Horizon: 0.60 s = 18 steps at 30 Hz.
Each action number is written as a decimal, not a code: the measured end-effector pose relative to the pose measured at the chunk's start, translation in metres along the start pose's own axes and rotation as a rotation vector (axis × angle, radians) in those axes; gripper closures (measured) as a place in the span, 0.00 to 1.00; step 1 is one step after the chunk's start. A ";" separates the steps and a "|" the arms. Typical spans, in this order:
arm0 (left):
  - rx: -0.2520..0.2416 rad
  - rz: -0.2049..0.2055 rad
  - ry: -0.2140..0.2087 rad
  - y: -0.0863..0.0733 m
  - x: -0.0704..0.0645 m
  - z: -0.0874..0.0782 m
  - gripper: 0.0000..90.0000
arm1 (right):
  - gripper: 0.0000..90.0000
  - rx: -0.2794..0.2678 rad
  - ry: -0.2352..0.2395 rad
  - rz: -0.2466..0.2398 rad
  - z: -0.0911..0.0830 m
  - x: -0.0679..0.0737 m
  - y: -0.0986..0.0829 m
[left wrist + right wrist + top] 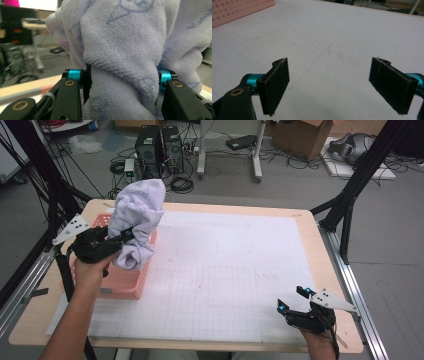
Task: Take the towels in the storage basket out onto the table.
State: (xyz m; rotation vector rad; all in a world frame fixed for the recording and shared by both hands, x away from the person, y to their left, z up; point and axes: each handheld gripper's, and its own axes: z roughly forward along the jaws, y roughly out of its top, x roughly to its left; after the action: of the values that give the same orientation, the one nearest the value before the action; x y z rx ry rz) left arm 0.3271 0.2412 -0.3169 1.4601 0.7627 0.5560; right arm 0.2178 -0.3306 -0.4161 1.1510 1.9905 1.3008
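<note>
Gridded white tabletop [240, 270] | left hand-held gripper [122, 238] clenched on lavender towel [137, 217], lifted above pink basket [125, 287] at 9 o'clock | right hand-held gripper [295, 300] released, idle at 5 o'clock | towel out, laying down judged left.

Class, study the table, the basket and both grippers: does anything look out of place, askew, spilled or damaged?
Nothing stands out. The left gripper holds a bunched lilac towel above the pink basket, which sits flat at the table's left edge. The right gripper is open over the white grid mat. No spills or damage show.
</note>
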 end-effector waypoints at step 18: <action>-0.011 0.039 -0.289 -0.012 -0.090 0.062 0.59 | 0.17 0.013 0.019 -0.022 0.004 0.004 0.001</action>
State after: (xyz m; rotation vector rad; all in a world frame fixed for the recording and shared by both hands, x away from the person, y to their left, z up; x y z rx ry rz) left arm 0.3135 0.1324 -0.3208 1.5068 0.5034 0.3666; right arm 0.2191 -0.3247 -0.4167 1.1235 2.0220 1.2939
